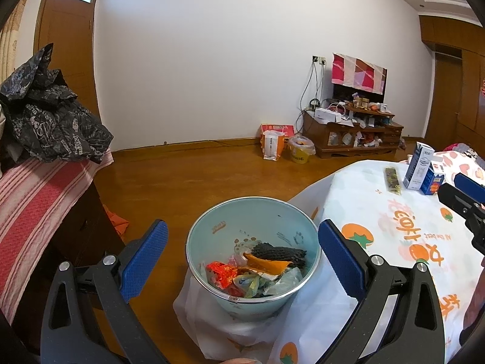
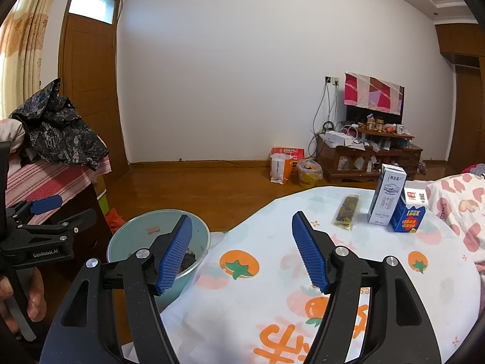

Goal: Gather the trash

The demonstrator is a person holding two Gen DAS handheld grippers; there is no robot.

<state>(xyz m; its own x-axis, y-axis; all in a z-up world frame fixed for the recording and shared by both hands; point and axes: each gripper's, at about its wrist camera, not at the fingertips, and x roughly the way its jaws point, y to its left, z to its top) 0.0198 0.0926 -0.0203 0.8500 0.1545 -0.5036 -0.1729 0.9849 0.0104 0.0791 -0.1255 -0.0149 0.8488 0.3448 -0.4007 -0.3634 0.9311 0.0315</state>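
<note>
A pale blue bin (image 1: 212, 233) stands on the floor against the table's edge and holds several crumpled wrappers, an orange peel and black netting. My left gripper (image 1: 242, 230) hovers open above it, nothing between its blue pads. My right gripper (image 2: 242, 217) is open over the fruit-print tablecloth (image 2: 272, 303), also with nothing in it. Farther back on the table lie a dark flat snack wrapper (image 2: 347, 212), a tall white milk carton (image 2: 386, 197) and a small blue carton (image 2: 407, 215). The bin (image 2: 145, 230) sits left of the right gripper. A hand holds the left gripper (image 2: 69, 209).
A bench with a pink striped cover (image 1: 36, 200) and a black printed bag (image 1: 51, 115) stands at the left. Bare wooden floor (image 1: 197, 176) stretches to a TV stand (image 1: 351, 133) and bags (image 1: 272, 144) by the far wall. A pink-print cushion (image 2: 457, 200) borders the table at the right.
</note>
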